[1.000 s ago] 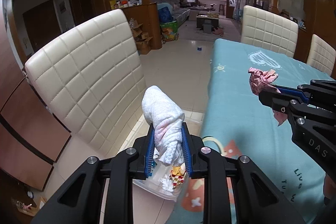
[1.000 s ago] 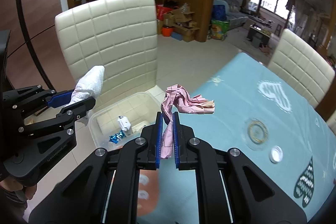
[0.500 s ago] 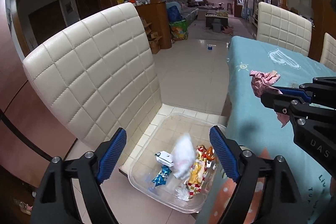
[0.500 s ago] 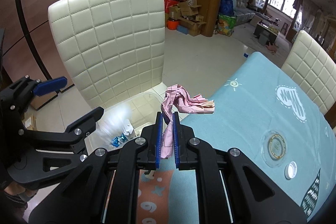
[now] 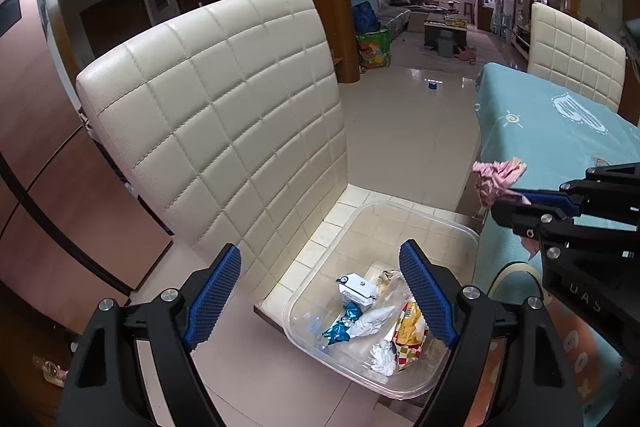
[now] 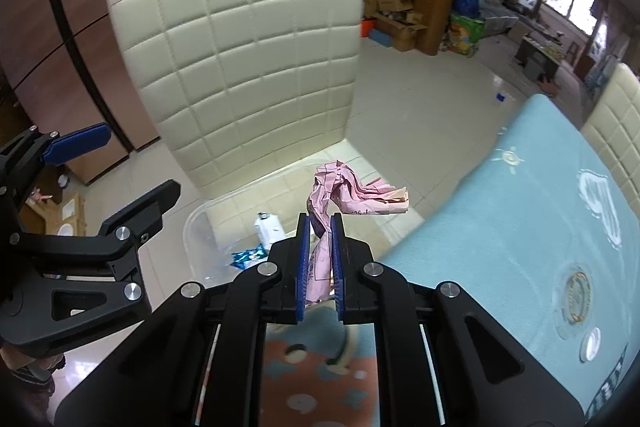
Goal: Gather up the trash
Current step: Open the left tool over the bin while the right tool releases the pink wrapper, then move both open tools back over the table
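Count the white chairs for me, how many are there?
2. One cream quilted chair holds the clear trash bin on its seat; another chair stands behind the teal table's far end.

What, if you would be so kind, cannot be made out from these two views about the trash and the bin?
- Clear bin: its near right corner is hidden in the left wrist view behind the left gripper finger.
- Pink paper: its lower end is hidden between the right gripper pads in the right wrist view.
- White carton: label too small to read.
- Bin contents in the right wrist view: mostly hidden behind the gripper.
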`<state>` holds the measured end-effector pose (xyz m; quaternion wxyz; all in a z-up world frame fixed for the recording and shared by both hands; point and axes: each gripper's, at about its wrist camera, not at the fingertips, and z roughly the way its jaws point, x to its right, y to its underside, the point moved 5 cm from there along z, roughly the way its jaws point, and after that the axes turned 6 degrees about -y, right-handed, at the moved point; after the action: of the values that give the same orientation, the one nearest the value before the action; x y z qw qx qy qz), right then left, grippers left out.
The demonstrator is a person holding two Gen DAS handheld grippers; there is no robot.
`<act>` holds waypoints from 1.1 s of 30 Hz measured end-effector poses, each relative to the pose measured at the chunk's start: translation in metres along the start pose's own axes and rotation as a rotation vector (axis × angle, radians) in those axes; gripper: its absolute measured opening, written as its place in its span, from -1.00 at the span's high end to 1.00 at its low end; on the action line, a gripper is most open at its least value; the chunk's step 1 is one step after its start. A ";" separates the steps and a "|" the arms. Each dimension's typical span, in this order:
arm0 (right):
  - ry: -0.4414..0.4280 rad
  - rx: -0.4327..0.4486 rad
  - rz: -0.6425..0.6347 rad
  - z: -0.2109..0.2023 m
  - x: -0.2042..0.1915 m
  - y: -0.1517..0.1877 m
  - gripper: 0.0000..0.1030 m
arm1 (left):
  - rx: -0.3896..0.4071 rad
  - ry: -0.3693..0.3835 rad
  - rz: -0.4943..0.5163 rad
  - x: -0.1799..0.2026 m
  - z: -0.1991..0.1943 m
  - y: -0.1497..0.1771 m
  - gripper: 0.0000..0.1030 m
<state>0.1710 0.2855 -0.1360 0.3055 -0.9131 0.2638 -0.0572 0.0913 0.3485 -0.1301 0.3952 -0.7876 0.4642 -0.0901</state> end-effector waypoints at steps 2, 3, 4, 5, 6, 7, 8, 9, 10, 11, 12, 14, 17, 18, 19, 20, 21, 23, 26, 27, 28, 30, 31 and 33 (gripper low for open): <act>0.020 -0.003 0.006 0.001 0.003 0.000 0.63 | -0.006 -0.003 -0.011 -0.005 0.000 0.001 -0.55; 0.023 0.000 0.010 0.000 0.005 0.000 0.55 | -0.006 -0.004 -0.013 -0.007 0.001 0.001 -0.55; 0.029 0.011 0.015 -0.002 0.007 0.001 0.12 | -0.002 -0.009 -0.015 -0.008 0.000 0.001 -0.55; 0.045 0.034 0.016 -0.007 0.010 0.001 -0.53 | 0.000 -0.011 -0.016 -0.009 -0.001 0.001 -0.55; 0.086 0.078 0.014 -0.014 0.013 0.001 -0.66 | 0.003 -0.015 -0.017 -0.009 -0.001 0.001 -0.55; 0.102 0.094 0.007 -0.018 0.014 -0.001 -0.71 | 0.007 -0.028 -0.019 -0.010 -0.002 0.001 -0.58; 0.109 0.096 0.002 -0.022 0.014 0.000 -0.68 | 0.009 -0.028 -0.023 -0.011 -0.003 0.001 -0.59; 0.112 0.098 0.005 -0.026 0.015 0.001 -0.67 | 0.009 -0.023 -0.029 -0.011 -0.004 0.001 -0.59; 0.118 0.103 0.008 -0.028 0.017 0.001 -0.66 | 0.005 -0.015 -0.036 -0.011 -0.005 0.000 -0.60; 0.125 0.109 0.012 -0.031 0.019 0.001 -0.66 | 0.004 -0.014 -0.038 -0.010 -0.006 -0.001 -0.60; 0.127 0.111 0.018 -0.034 0.021 0.003 -0.66 | 0.007 -0.015 -0.037 -0.010 -0.008 -0.002 -0.60; 0.124 0.115 0.037 -0.040 0.025 0.005 -0.66 | 0.017 -0.014 -0.033 -0.007 -0.012 -0.004 -0.60; 0.126 0.131 0.075 -0.052 0.033 0.011 -0.66 | 0.026 0.000 -0.019 0.002 -0.021 -0.007 -0.60; 0.134 0.141 0.088 -0.060 0.038 0.015 -0.66 | 0.032 0.008 -0.008 0.008 -0.026 -0.007 -0.60; 0.141 0.151 0.095 -0.065 0.041 0.017 -0.66 | 0.037 0.015 0.000 0.012 -0.030 -0.008 -0.60; 0.152 0.162 0.102 -0.072 0.045 0.021 -0.66 | 0.042 0.022 0.009 0.018 -0.034 -0.008 -0.60; 0.170 0.174 0.110 -0.082 0.050 0.027 -0.66 | 0.047 0.030 0.018 0.023 -0.038 -0.009 -0.60; 0.194 0.186 0.124 -0.095 0.059 0.035 -0.66 | 0.057 0.058 0.044 0.038 -0.048 -0.011 -0.60; 0.225 0.203 0.169 -0.118 0.077 0.052 -0.55 | 0.079 0.104 0.089 0.066 -0.066 -0.013 -0.60; 0.233 0.208 0.185 -0.126 0.083 0.059 -0.53 | 0.082 0.120 0.097 0.074 -0.071 -0.014 -0.60; 0.248 0.216 0.205 -0.137 0.091 0.069 -0.50 | 0.086 0.145 0.112 0.086 -0.078 -0.014 -0.60; 0.271 0.227 0.225 -0.153 0.100 0.081 -0.50 | 0.102 0.172 0.143 0.107 -0.091 -0.015 -0.60; 0.289 0.235 0.236 -0.164 0.107 0.090 -0.50 | 0.115 0.184 0.162 0.119 -0.100 -0.015 -0.60; 0.313 0.246 0.257 -0.182 0.117 0.106 -0.50 | 0.132 0.209 0.187 0.138 -0.114 -0.014 -0.60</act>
<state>0.1754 0.0577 -0.0577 0.3746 -0.8080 0.4130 -0.1902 0.1195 0.1800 -0.0746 0.4022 -0.6997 0.5670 -0.1646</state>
